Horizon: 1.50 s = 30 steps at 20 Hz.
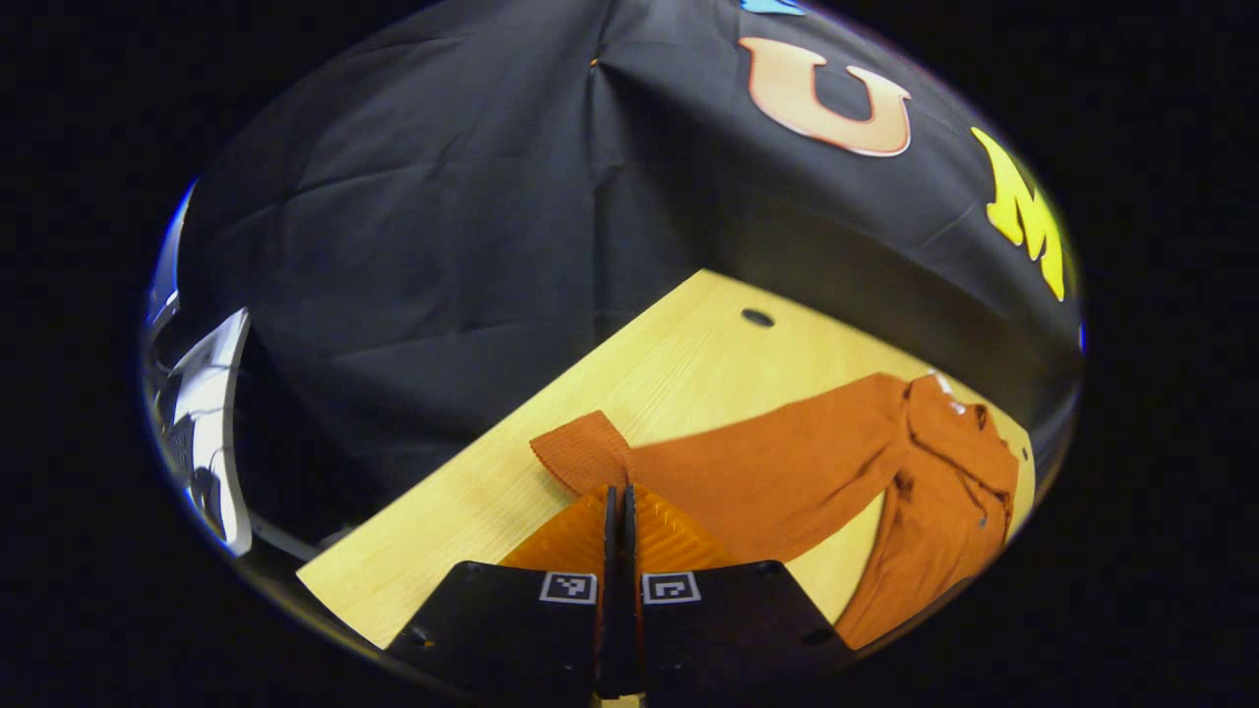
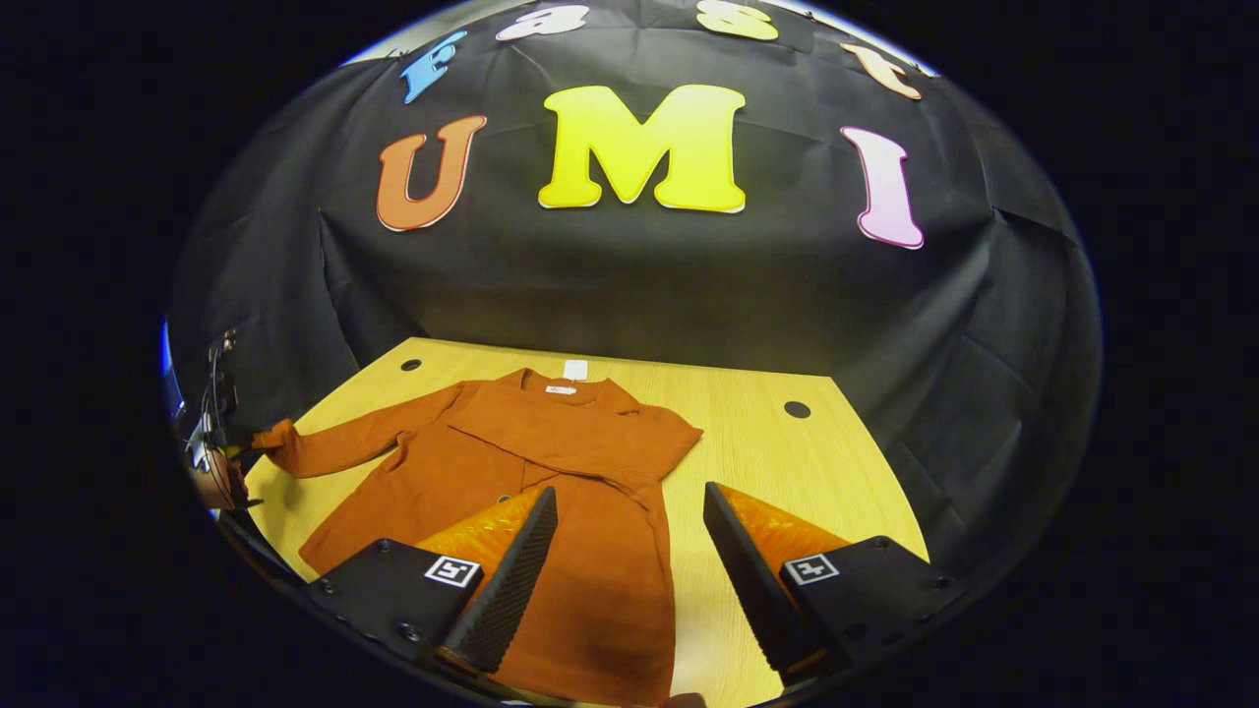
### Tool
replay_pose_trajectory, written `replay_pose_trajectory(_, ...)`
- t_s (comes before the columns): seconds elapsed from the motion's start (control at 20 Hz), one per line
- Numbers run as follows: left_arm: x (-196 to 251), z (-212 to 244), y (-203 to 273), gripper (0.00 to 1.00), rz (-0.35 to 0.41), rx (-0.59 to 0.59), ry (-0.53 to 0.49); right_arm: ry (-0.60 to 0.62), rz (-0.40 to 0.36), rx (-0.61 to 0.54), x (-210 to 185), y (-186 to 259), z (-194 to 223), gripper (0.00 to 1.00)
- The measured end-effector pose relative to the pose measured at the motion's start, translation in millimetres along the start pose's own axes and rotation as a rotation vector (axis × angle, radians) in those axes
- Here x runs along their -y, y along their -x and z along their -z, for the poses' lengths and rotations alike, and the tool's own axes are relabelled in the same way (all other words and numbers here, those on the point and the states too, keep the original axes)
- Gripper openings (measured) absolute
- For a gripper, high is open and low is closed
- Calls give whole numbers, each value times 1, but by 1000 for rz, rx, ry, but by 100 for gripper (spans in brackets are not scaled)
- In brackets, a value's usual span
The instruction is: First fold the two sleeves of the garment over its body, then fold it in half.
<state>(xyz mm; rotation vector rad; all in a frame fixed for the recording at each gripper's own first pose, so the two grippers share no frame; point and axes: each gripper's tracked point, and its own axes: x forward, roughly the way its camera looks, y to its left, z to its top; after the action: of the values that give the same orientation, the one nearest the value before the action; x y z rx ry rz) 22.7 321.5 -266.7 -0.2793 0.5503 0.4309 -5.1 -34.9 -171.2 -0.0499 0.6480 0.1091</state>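
My left gripper view sits low at the table's (image 1: 689, 364) left edge, facing along the outstretched sleeve (image 1: 767, 462) toward the far right corner. My right gripper view hovers higher over the near edge, facing the back wall. Both share the garment (image 2: 551, 462); the left-edge detail there is probably the other gripper.

We count one garment (image 2: 551, 472) on one table (image 2: 787, 462), two holes (image 2: 797, 409) in the table beyond the garment, and two tools (image 2: 629, 551).

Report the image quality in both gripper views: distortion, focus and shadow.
Left gripper view: fisheye bends the table edges; the orange garment looks sharp. Right gripper view: the table bows too; the garment is evenly lit, darkening below between the open jaws.
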Motion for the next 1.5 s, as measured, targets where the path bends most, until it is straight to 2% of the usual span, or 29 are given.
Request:
replay_pose_trajectory(0.2,60,-78,1,3,124,74,-6,-39,4,16,8,4,4,96)
replay_pose_trajectory(0.35,118,-120,-2,3,219,97,-63,-67,20,35,19,14,5,96)
replay_pose_trajectory(0.6,241,-187,0,3,385,158,-94,-154,58,53,45,26,15,96)
replay_pose_trajectory(0.8,341,-212,1,3,515,191,-216,-188,131,65,78,43,25,94)
replay_pose_trajectory(0.95,416,-199,8,3,613,190,-303,-228,199,73,109,59,33,96)
replay_pose_trajectory(1.1,483,-157,16,2,693,134,-346,-252,253,67,128,72,43,94)
replay_pose_trajectory(1.3,547,-87,-1,3,690,59,-397,-273,310,56,151,89,54,94)
replay_pose_trajectory(1.5,581,-19,-6,3,666,-33,-500,-304,372,38,176,107,70,96)
